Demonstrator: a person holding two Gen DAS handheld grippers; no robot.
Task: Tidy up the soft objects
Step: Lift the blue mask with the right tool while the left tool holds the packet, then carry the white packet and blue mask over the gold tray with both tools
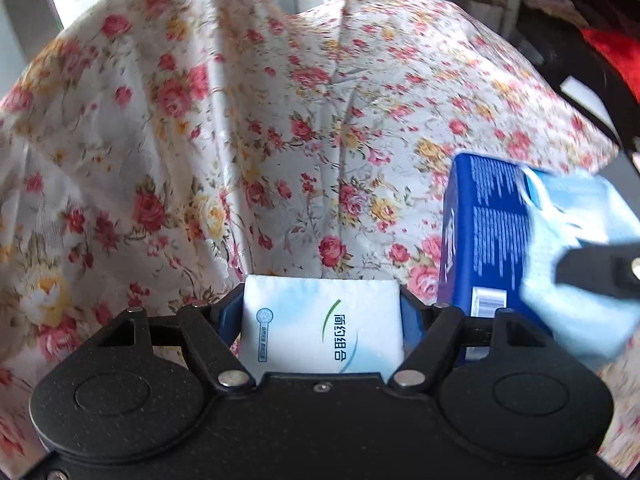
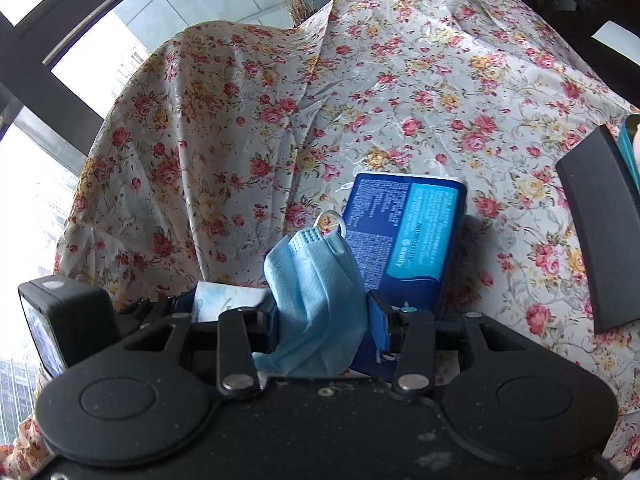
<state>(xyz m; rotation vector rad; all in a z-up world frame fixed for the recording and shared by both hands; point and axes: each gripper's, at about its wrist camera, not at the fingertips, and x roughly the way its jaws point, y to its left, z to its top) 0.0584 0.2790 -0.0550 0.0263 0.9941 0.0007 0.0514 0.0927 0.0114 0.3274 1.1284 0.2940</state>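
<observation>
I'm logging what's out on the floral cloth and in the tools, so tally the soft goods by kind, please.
Face mask: 1, in the right tool
White tissue pack: 1, in the left tool
Blue pack: 1, on the cloth
Total: 3

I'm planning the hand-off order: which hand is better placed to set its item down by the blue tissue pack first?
Probably the right. Its gripper, jaws shut on the blue face mask, sits directly in front of the blue tissue pack. The left gripper holds the white tissue packet off to that pack's side.
</observation>
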